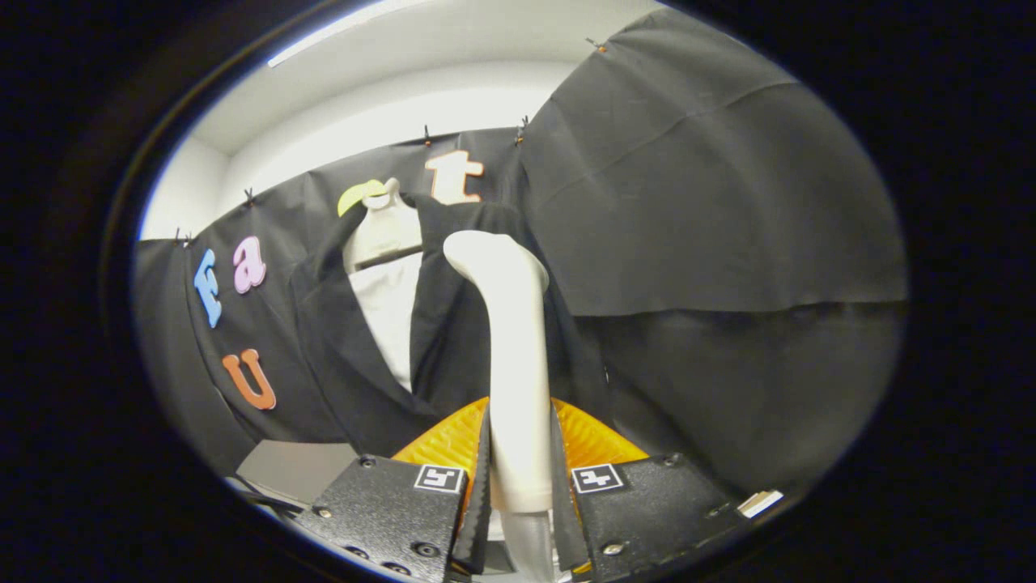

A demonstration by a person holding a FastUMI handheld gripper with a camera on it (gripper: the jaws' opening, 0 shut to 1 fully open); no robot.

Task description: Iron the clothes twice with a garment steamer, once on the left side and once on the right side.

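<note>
The steamer [511, 356] is clamped in the tool [520, 486], head at the jacket [453, 324]; both passes seem left.

A plain white plastic garment steamer with a curved head [506, 324] is seen clamped between the fingers of the gripper [520, 478]. A black jacket [453, 324] is worn over a cream mannequin torso [387, 267]. Square black-and-white markers [597, 478] are borne by the gripper.
</note>
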